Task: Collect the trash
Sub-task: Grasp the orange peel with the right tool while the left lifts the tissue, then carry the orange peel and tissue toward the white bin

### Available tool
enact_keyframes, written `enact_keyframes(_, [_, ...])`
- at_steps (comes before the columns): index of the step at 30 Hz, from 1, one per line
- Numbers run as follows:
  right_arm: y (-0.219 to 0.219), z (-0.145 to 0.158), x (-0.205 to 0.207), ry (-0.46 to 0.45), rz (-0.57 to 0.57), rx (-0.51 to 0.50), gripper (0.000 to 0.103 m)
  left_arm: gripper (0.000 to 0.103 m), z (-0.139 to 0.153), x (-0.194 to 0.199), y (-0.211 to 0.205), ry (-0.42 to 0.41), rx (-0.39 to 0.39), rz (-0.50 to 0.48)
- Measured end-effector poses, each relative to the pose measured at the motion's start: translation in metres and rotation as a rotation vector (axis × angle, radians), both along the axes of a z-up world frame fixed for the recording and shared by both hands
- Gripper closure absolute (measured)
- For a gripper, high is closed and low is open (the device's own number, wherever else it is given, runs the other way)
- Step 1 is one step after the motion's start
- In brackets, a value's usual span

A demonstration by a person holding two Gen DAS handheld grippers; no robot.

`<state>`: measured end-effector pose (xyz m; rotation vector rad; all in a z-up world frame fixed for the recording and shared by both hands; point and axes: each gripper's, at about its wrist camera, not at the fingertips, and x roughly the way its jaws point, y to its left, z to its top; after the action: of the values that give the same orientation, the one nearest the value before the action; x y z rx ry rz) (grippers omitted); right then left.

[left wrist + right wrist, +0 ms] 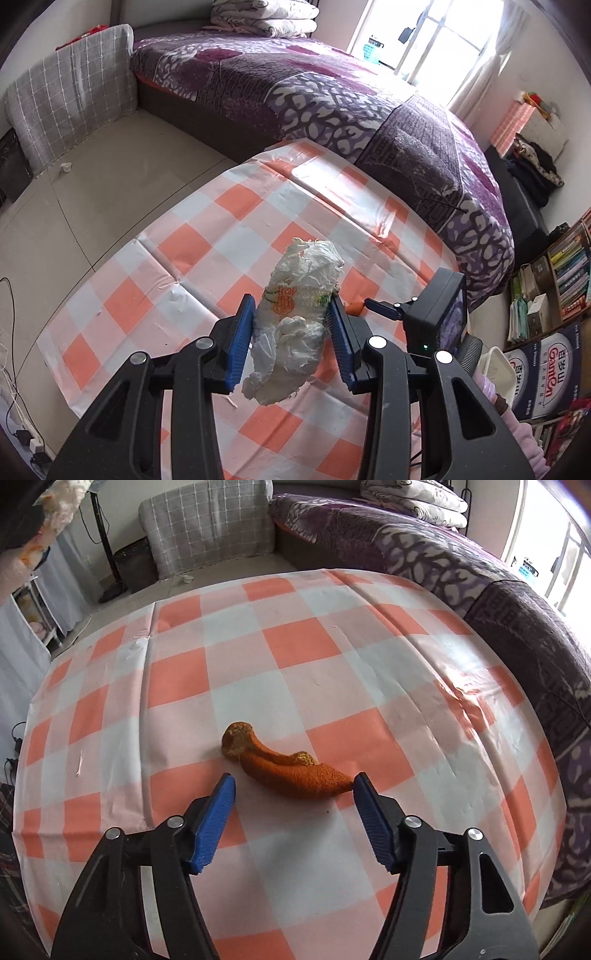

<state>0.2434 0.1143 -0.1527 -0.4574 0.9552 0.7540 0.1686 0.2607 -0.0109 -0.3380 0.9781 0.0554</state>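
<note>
My left gripper [291, 301] is shut on a crumpled white plastic bag [295, 325] with orange print, held above the orange-and-white checked tablecloth [207, 236]. The blue pads [242, 339] press the bag from both sides. In the right wrist view an orange peel [291, 771] lies on the tablecloth [295, 646]. My right gripper [293, 777] is open, its fingertips on either side of the peel's near end. The right fingertip [364, 786] is at the peel's pointed tip, while the left one stands apart from it. A bit of the peel [356, 308] shows behind my left gripper.
A bed with a purple patterned blanket [332, 92] borders the table's far side. A grey checked cushion [74, 107] stands on the floor, with a small white scrap [66, 168] beside it. Bookshelves [569, 266] are at right. A thin white sliver [78, 766] lies on the cloth.
</note>
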Motion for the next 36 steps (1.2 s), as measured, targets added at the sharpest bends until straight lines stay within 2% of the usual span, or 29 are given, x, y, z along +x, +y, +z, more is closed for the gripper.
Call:
enact_keyframes(2, [0.004, -0.006, 0.001, 0.011, 0.028, -0.024, 0.051, 0.063, -0.002, 0.003, -0.001, 0.008, -0.009, -0.004])
enact_keyframes(7, [0.009, -0.002, -0.005, -0.011, 0.089, -0.037, 0.05, 0.063, -0.004, 0.002, -0.005, 0.017, -0.003, -0.018])
enact_keyframes(10, [0.014, -0.002, -0.007, -0.03, 0.099, -0.038, 0.039, 0.063, -0.002, 0.002, -0.004, 0.01, -0.004, -0.02])
enact_keyframes(11, [0.017, -0.002, -0.008, -0.052, 0.099, -0.05, 0.029, 0.063, -0.002, 0.002, -0.004, 0.011, -0.004, -0.018])
enact_keyframes(13, [0.022, -0.004, -0.009, -0.066, 0.108, -0.053, 0.026, 0.063, -0.004, 0.002, -0.002, 0.017, -0.008, -0.014])
enact_keyframes(14, [0.023, -0.005, -0.008, -0.048, 0.11, -0.05, 0.028, 0.063, -0.005, 0.002, 0.0, 0.02, -0.007, -0.012])
enact_keyframes(15, [0.025, -0.006, -0.005, -0.014, 0.11, -0.043, 0.044, 0.063, -0.005, 0.003, 0.0, 0.022, -0.005, -0.01])
enact_keyframes(16, [0.024, -0.005, -0.003, 0.008, 0.098, -0.017, 0.051, 0.063, -0.006, 0.003, 0.001, 0.022, -0.005, -0.008])
enact_keyframes(18, [0.024, -0.002, -0.002, 0.022, 0.068, -0.009, 0.084, 0.063, -0.006, 0.003, 0.002, 0.022, -0.009, -0.002])
enact_keyframes(23, [0.015, -0.002, -0.007, 0.044, -0.036, 0.023, 0.086, 0.063, -0.005, 0.003, 0.004, 0.012, 0.0, 0.022])
enact_keyframes(26, [0.009, 0.004, -0.01, 0.023, -0.109, 0.026, 0.086, 0.063, -0.003, 0.001, 0.005, -0.002, -0.008, 0.043])
enact_keyframes(36, [-0.043, 0.071, -0.022, -0.045, -0.352, 0.175, 0.086, 0.063, 0.02, -0.007, -0.017, -0.115, 0.05, 0.074])
